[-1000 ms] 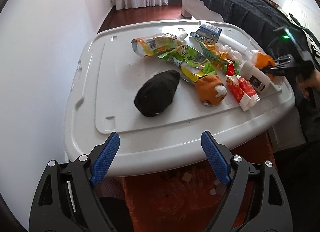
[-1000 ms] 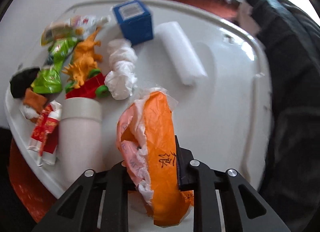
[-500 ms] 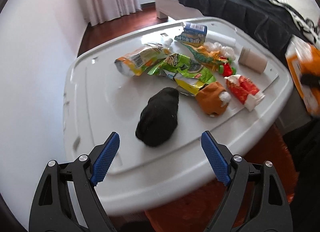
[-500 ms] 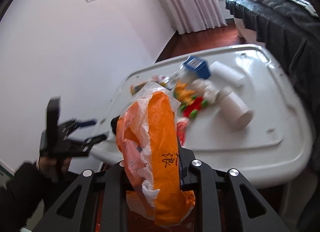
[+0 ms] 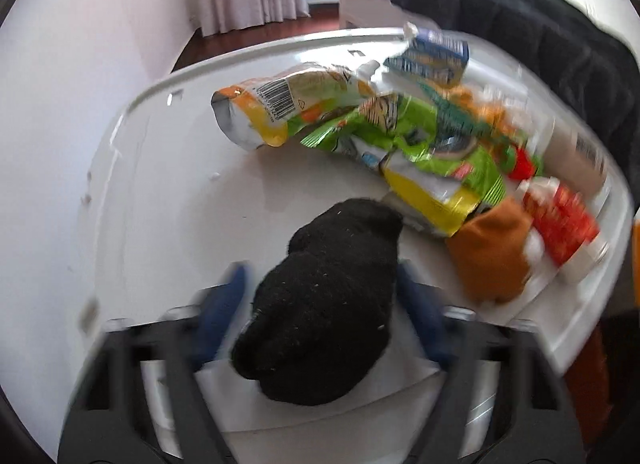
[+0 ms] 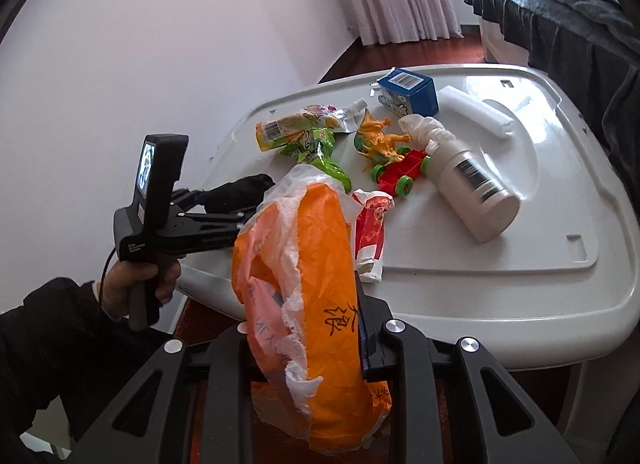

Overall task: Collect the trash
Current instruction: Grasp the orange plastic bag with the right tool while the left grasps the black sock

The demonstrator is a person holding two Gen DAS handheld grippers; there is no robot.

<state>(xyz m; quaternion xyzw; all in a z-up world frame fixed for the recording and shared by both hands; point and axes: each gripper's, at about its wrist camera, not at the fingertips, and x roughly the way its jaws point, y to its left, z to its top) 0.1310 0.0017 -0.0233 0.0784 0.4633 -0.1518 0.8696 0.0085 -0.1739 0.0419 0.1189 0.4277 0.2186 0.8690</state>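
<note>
Orange plastic bag [image 6: 308, 304], hand-inked characters low on its front, fills lower centre, pinched in the right gripper [image 6: 312, 348]. We see the left gripper [image 5: 320, 296], jaws just closing, straddling the black sock [image 5: 324, 304] on the white lid [image 5: 160, 191]; contact unclear through blur. Barcodes show on the yellow pouch [image 5: 280, 103], blue carton [image 6: 408, 89] and white bottle [image 6: 472, 187]; nothing else legible.

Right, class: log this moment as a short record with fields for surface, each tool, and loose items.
surface: white plastic lid
left tool: jaws have just been closing around the black sock; contact blurred
right tool: shut on the orange bag
loose items: blue carton, white bottle, dinosaur toy, green wrapper
</note>
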